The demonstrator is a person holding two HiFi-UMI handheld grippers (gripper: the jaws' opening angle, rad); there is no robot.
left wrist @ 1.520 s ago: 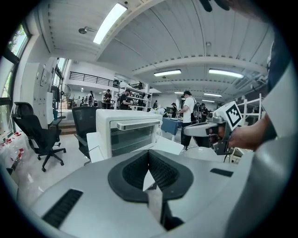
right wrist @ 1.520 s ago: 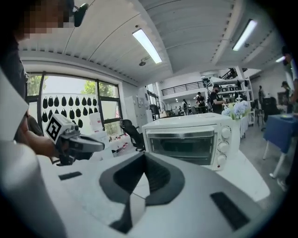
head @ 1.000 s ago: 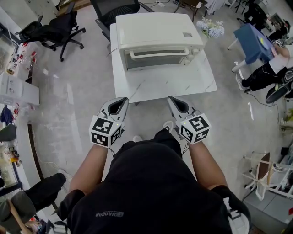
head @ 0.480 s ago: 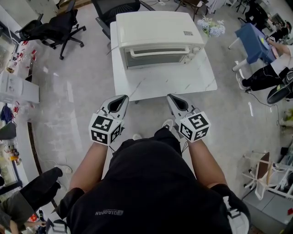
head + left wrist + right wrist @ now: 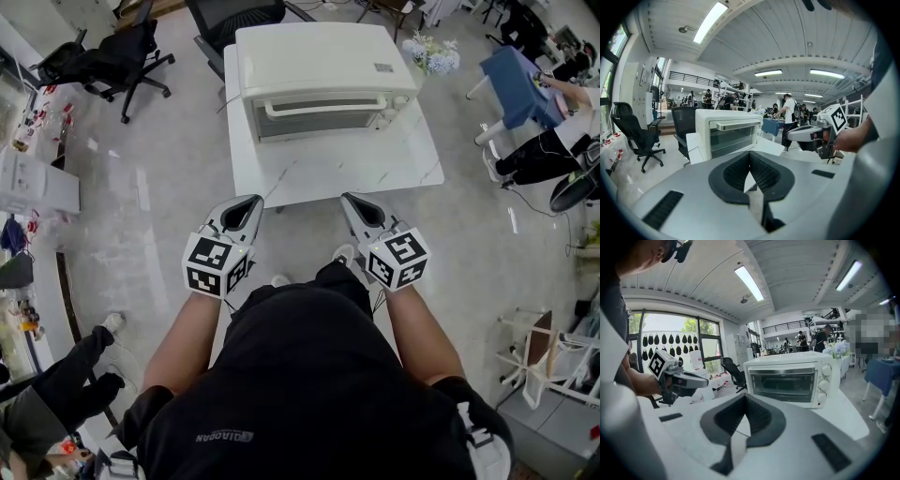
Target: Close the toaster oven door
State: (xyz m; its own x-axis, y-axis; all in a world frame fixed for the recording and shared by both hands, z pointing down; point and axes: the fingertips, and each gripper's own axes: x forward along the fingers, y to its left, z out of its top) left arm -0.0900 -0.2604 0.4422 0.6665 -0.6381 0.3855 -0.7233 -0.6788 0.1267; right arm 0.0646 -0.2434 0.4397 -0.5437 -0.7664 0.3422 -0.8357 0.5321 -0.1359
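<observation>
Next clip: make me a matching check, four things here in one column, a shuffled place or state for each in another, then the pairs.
1 oven door
2 left hand-held gripper
3 black office chair
4 flowers

A on the floor, head view's left
B closed
C jaws together, empty
D past the right end of the toaster oven

Pairs: 1-B, 2-C, 3-A, 4-D

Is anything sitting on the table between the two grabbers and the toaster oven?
No, nothing visible. Only bare white table lies between the left gripper, the right gripper and the toaster oven. Both grippers are shut and empty, and the oven's door already looks closed.
</observation>
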